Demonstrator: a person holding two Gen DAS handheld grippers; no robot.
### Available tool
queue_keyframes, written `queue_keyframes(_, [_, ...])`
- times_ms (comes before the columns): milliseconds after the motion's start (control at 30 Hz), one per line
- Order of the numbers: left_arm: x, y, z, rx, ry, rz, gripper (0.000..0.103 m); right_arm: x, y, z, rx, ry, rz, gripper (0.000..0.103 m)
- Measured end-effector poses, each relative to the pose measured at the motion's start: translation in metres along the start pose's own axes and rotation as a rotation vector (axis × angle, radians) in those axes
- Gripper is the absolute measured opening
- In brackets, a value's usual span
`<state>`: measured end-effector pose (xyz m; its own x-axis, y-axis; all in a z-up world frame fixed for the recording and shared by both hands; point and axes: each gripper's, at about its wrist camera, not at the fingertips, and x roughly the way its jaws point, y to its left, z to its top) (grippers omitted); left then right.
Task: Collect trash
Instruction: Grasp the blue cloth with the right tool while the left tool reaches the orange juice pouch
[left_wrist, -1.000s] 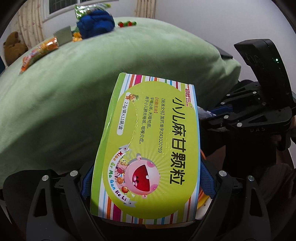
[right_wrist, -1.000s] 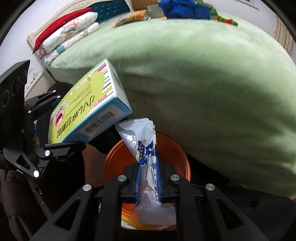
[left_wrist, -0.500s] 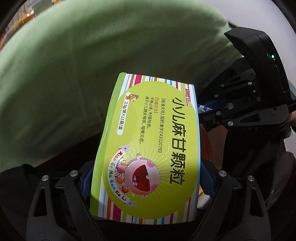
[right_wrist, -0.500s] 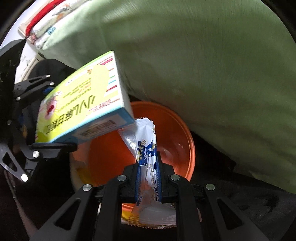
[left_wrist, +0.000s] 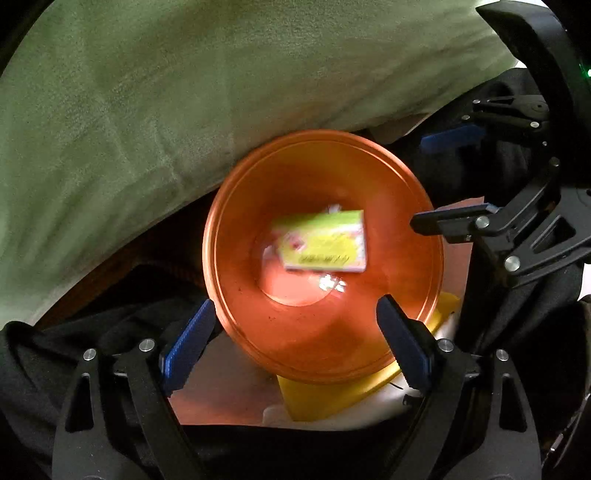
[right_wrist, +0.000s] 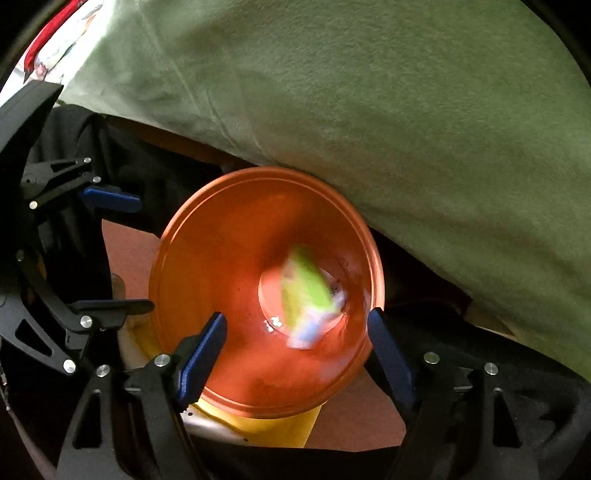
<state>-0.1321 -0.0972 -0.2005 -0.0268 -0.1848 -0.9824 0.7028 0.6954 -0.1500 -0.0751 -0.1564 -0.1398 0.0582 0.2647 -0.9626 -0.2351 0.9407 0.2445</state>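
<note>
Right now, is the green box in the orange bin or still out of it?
In. The green box shows inside the orange bin, down near the bottom and blurred. Both claws above hold nothing.

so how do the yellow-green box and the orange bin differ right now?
The yellow-green cardboard box is flat and rectangular; the round orange plastic bin is a deep open cone. The box is far smaller and lies inside the bin, near its bottom. The box shows motion blur; the bin's rim is sharp. Both sit below the open grippers.
</note>
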Motion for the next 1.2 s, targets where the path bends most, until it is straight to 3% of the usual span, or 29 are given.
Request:
queue_keyframes(200, [-0.017, 0.004, -0.007, -0.049, -0.082, 0.005, 0.087, -0.031, 0.0, -0.008, -0.034, -0.084, -0.015, 0.077])
queue_keyframes(333, [-0.06, 0.02, -0.005, -0.116, -0.197, 0.001, 0.087, -0.082, 0.004, -0.007, -0.068, -0.203, 0.004, 0.077])
queue_keyframes(400, [-0.086, 0.025, -0.007, -0.139, -0.288, 0.044, 0.087, -0.109, 0.006, 0.004, -0.089, -0.269, 0.01, 0.077])
queue_keyframes(500, [-0.122, 0.031, -0.004, -0.156, -0.407, 0.144, 0.088, -0.151, 0.001, 0.03, -0.11, -0.379, 0.032, 0.077])
queue_keyframes(600, [-0.155, 0.042, 0.008, -0.193, -0.509, 0.218, 0.09, -0.179, -0.007, 0.068, -0.113, -0.475, -0.012, 0.077])
queue_keyframes(700, [-0.171, 0.054, 0.018, -0.248, -0.58, 0.232, 0.091, -0.197, -0.016, 0.119, -0.097, -0.562, -0.061, 0.079])
queue_keyframes(767, [-0.176, 0.062, 0.025, -0.273, -0.612, 0.235, 0.091, -0.195, -0.02, 0.142, -0.094, -0.61, -0.114, 0.09])
queue_keyframes(800, [-0.18, 0.066, 0.028, -0.28, -0.62, 0.244, 0.091, -0.196, -0.022, 0.155, -0.095, -0.626, -0.132, 0.091])
queue_keyframes(1000, [-0.164, 0.079, 0.034, -0.277, -0.615, 0.251, 0.091, -0.174, -0.043, 0.246, -0.023, -0.607, -0.144, 0.091])
queue_keyframes(1200, [-0.162, 0.09, 0.035, -0.297, -0.621, 0.201, 0.091, -0.151, -0.038, 0.276, -0.009, -0.568, -0.151, 0.094])
